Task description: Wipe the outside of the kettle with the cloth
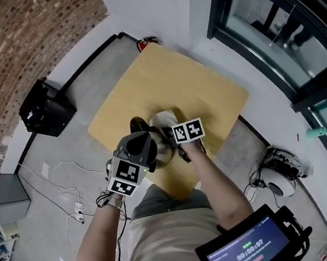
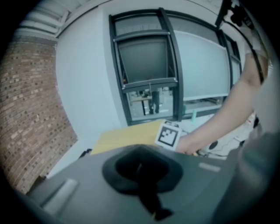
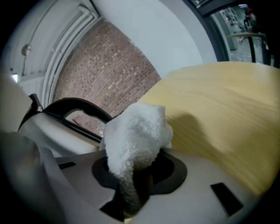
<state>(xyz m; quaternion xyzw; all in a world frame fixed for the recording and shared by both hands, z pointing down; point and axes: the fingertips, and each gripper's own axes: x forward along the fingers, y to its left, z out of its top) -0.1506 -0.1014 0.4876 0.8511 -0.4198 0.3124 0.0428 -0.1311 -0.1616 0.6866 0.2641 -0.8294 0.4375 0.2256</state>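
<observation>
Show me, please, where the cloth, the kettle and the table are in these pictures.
cloth (image 3: 135, 131): right gripper view, on its fluffy white upper part.
kettle (image 3: 76, 103): right gripper view, on its black handle.
table (image 1: 205, 85): head view, on its bare wooden top.

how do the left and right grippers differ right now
The right gripper grips the white cloth; the left gripper has nothing showing between its jaws. The right is at the kettle's right side, the left at its left. Both are shut.
</observation>
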